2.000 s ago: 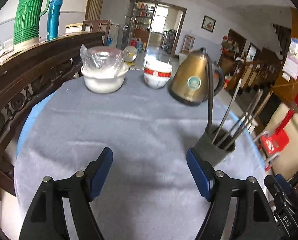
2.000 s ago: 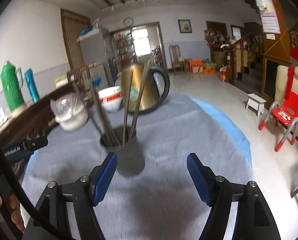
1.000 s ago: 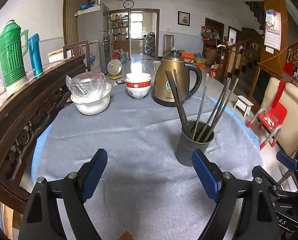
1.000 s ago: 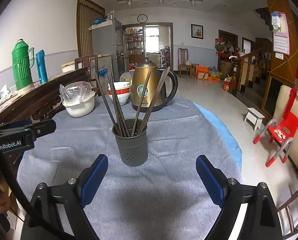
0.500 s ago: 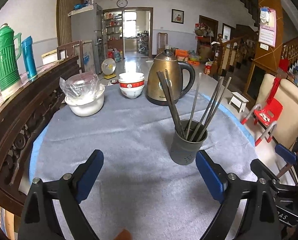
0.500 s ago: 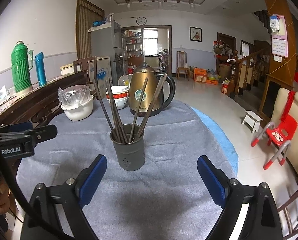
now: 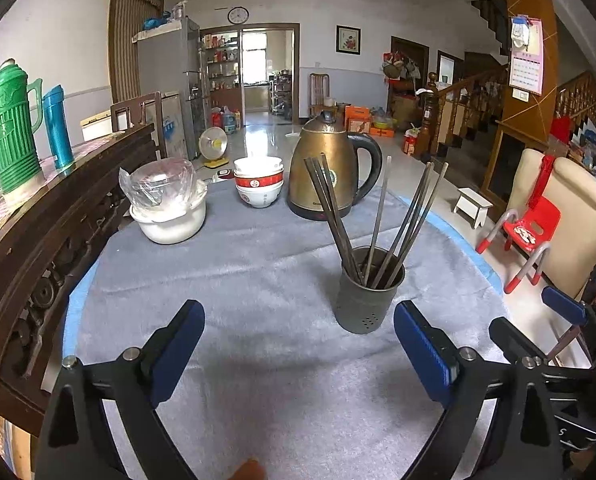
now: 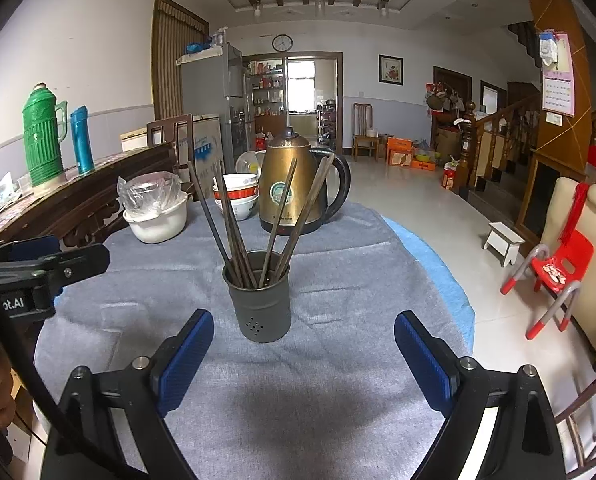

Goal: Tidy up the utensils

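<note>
both my tongs, left gripper (image 7: 298, 344) and right gripper (image 8: 302, 354), gape apart over the table (image 8: 358, 280); chopsticks (image 8: 233, 224) upright in holder (image 8: 262, 308) near its right edge

wrist views, tilted down, sharing chopstick holder (image 7: 369, 289)

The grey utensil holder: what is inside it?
The holder contains several long dark chopsticks, leaning against its rim and fanning outward. Their lower ends and the holder's bottom are hidden by its wall.
</note>
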Motion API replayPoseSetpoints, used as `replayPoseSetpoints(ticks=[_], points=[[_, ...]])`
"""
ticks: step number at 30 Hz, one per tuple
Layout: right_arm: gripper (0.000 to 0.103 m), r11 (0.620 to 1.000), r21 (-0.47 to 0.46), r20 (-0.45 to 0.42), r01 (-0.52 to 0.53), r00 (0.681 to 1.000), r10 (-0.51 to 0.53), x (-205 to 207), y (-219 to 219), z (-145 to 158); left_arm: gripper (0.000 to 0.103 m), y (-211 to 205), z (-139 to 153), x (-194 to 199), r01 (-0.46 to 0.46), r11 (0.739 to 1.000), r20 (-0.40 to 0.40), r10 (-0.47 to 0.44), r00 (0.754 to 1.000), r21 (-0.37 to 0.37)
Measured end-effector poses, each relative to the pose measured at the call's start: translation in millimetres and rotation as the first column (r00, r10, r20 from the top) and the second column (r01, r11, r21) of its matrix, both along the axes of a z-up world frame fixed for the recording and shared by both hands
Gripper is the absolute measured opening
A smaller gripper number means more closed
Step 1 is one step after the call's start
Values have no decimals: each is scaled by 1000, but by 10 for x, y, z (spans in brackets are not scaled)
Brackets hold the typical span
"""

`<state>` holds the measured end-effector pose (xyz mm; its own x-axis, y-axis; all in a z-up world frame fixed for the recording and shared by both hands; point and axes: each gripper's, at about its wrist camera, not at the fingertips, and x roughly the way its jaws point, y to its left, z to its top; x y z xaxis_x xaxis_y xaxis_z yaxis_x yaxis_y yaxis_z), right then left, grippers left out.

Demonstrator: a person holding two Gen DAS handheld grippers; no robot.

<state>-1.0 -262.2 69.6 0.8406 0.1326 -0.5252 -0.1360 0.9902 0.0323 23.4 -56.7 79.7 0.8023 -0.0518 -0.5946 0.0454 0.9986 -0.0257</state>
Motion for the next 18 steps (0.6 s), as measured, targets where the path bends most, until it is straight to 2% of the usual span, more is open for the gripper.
replayPoseSetpoints(ticks=[18], points=[[94,1000,-10,24,-2,1000,2,-59,60,118,96,24,30,-68,-8,1000,13,8,1000,0]])
